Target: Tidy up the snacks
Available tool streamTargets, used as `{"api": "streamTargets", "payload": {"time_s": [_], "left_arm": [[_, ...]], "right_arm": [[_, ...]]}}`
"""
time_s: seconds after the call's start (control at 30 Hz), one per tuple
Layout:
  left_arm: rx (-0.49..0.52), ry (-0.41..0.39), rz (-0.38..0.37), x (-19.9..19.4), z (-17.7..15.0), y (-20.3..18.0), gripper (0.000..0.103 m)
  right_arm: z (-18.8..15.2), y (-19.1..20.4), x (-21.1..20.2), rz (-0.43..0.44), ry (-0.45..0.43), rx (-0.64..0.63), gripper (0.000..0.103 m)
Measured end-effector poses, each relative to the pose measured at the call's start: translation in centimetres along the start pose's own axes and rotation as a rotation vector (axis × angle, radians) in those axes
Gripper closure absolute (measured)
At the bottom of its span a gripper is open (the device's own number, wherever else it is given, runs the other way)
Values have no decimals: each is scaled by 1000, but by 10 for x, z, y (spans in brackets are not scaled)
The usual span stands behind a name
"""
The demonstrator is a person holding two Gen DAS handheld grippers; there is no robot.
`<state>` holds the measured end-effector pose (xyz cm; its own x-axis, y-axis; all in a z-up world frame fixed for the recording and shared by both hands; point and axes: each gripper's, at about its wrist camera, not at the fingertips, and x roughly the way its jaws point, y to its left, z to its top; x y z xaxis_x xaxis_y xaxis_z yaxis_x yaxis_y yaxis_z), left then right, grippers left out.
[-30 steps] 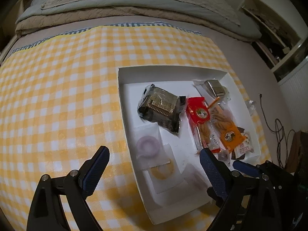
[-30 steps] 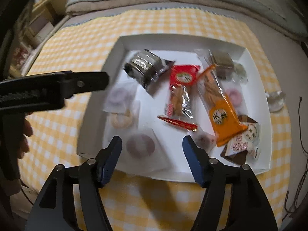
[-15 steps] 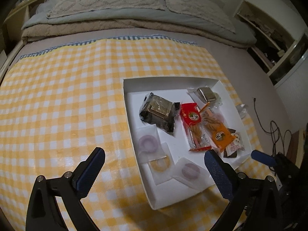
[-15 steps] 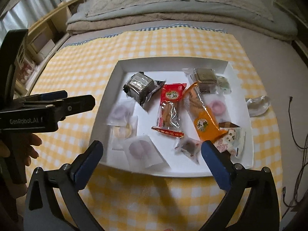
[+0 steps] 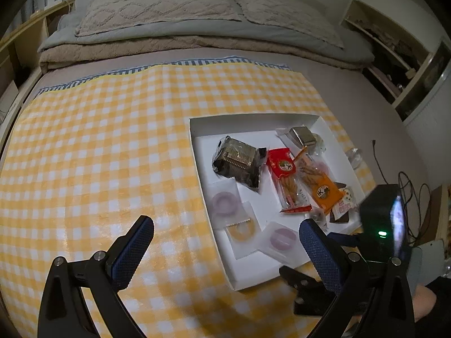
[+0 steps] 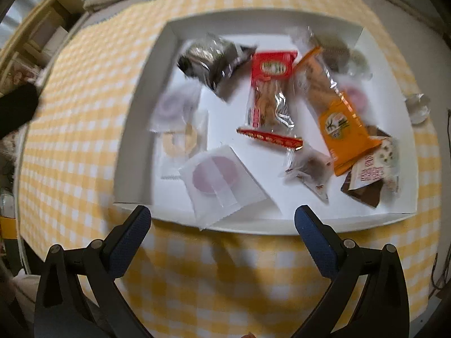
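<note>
A white tray on the yellow checked cloth holds a black-wrapped snack, a red packet, an orange packet, a silver-wrapped piece and clear packets with ring-shaped sweets. My left gripper hangs open above the tray's near left corner, holding nothing. My right gripper is open and empty over the tray's front rim, just short of a clear packet with a pink disc. Its black body shows at the left view's lower right. The right view is blurred.
A crumpled clear wrapper lies on the cloth beyond the tray's right side. A bed with pillows and folded blankets lies behind the cloth. Shelves and dark cables are to the right.
Both pairs of jaws have spread wider. The left gripper rose and drew back, so the tray looks smaller. The right gripper lifted away, then dropped back close over the tray's front edge.
</note>
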<state>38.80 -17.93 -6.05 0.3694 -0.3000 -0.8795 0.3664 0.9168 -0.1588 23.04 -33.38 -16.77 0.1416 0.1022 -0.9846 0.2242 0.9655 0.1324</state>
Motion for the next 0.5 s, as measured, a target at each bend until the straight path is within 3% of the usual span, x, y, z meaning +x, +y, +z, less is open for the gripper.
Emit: {"api": "streamTargets", "payload": {"time_s": [0.2,0.5], "left_arm": [[19,-3,2,-4,0,-3,0],[36,-15,4,-15,-3,-8,0]], "right_arm": [[2,-19,1,-114,-18,41,0],[-5,-25,-43,-94,-130,63,0]]}}
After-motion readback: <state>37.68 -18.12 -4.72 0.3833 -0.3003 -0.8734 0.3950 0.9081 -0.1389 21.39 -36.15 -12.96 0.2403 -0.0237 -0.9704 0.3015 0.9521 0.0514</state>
